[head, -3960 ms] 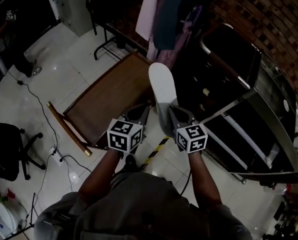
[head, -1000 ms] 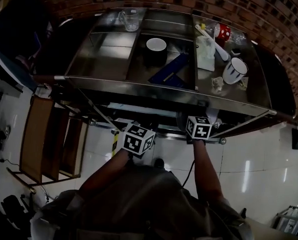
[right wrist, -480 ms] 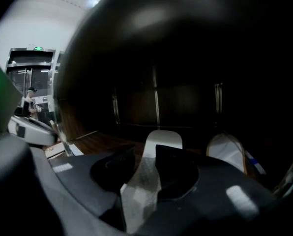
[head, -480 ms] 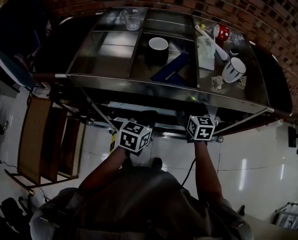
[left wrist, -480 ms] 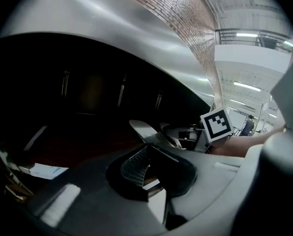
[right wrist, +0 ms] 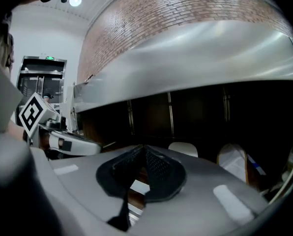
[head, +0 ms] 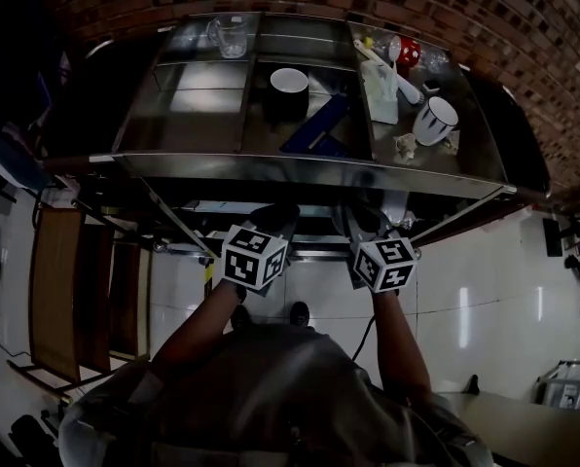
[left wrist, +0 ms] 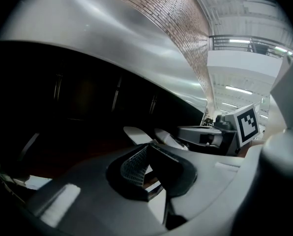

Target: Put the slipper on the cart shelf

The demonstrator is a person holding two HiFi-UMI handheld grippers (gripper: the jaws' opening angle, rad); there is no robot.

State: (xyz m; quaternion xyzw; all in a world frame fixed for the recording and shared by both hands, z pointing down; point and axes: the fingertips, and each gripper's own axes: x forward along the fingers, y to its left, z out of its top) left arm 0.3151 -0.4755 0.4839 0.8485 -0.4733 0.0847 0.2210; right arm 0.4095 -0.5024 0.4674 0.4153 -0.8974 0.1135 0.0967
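My left hand-held gripper [left wrist: 145,154] and right hand-held gripper [right wrist: 144,154] are both closed and empty. The pale slipper [right wrist: 183,149] lies on the lower shelf [left wrist: 87,154] of the cart [head: 309,166]. Placing looks done; only pulling back seems left.

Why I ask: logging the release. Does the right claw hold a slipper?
No, the right claw is fully shut, with nothing caught between its two sides.
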